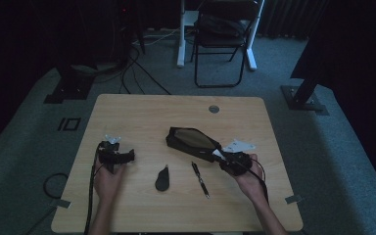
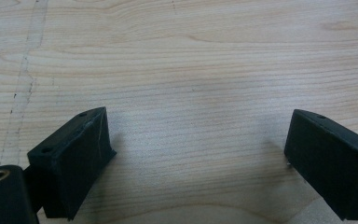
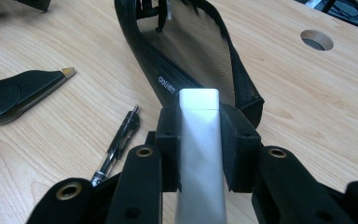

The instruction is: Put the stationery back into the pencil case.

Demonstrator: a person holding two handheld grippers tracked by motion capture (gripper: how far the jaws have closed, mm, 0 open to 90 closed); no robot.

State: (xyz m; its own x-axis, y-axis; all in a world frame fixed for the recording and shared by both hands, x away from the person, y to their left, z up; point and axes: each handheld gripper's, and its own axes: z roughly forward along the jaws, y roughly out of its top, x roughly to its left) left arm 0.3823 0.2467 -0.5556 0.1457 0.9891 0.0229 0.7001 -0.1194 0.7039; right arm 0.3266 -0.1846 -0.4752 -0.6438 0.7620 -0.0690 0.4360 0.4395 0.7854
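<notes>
The right gripper point(image 3: 199, 149) pinches a flat silver metal bar point(image 3: 199, 154), just before the mouth of the open black fabric pencil case point(image 3: 200, 60). Left of the case lie a black pen point(image 3: 121, 140) and a black oval pouch point(image 3: 14, 95). The left gripper point(image 2: 198, 149) stands spread over the light wooden table point(image 2: 191, 56), well apart from the case.

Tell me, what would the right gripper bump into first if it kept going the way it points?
Probably the open black pouch. The right gripper, shut on a white bar, points at the pouch's near end, just ahead of the bar's tip. How close is hard to judge.
</notes>
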